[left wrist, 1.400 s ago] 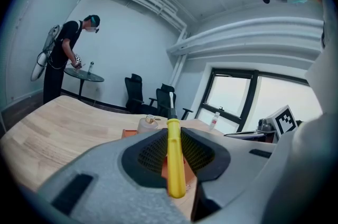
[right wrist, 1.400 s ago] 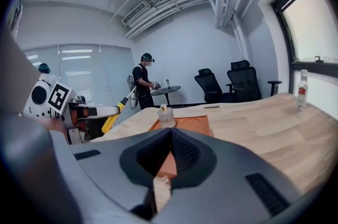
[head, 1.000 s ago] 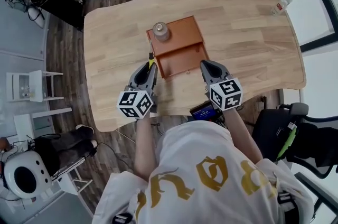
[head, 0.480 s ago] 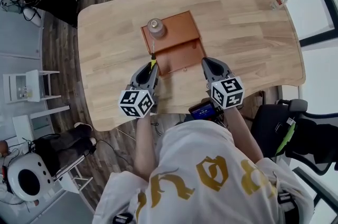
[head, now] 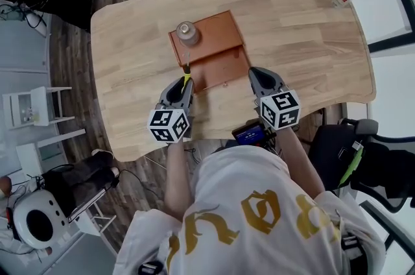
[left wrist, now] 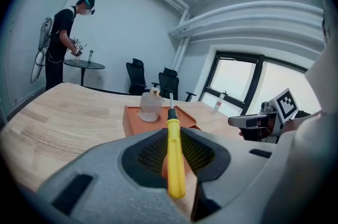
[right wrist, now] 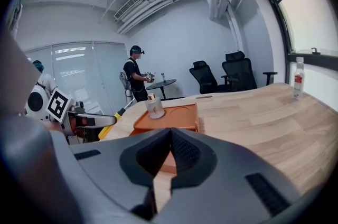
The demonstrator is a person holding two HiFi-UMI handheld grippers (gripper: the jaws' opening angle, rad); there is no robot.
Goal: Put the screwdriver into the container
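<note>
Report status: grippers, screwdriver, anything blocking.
Left gripper shut on yellow-handled screwdriver, tip at orange tray container. Right gripper shut, empty. Clear bottle stands in container's far-left corner.

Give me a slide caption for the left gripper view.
Left gripper clamps a yellow screwdriver, tip aimed at the orange container ahead.

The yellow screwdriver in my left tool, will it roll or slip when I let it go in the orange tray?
Probably stiff: the screwdriver sticks straight out of the left tool without sagging. Its smooth round handle looks apt to roll, though the raised walls of the orange tray should stop it. Glossy plastic may slip in a loose grip.
</note>
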